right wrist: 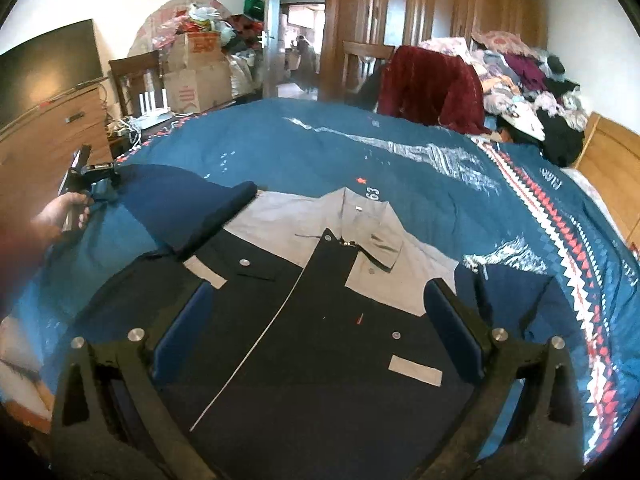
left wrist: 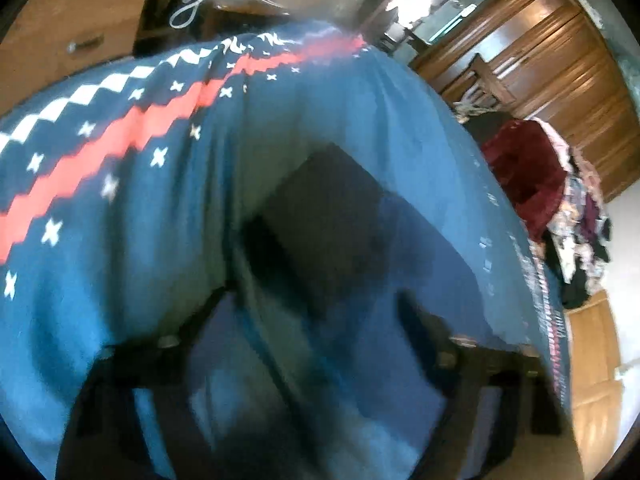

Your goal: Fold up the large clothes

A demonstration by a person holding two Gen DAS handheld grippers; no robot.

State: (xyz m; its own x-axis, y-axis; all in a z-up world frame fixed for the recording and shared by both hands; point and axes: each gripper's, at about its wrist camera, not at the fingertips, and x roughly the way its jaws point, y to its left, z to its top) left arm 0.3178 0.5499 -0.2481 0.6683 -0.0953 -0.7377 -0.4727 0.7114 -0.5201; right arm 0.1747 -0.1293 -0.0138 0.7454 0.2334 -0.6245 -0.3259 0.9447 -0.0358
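Over jacket (right wrist: 312,320), right gripper (right wrist: 320,340) fingers spread, empty; left gripper (right wrist: 90,176) blurred, apparently gripping sleeve (right wrist: 188,208)

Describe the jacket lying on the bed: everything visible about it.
The jacket lies front up and flat on the blue patterned bedspread. Its body is dark navy with a grey yoke and an open grey collar, silver snap buttons, small grey patches and a thin pale line along the front placket. Its sleeve toward the left gripper lies folded across. The fabric looks like sturdy woven workwear.

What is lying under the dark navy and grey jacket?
The dark navy and grey jacket lies on a blue patterned bedspread. What lies beneath that bedspread is covered and cannot be seen.
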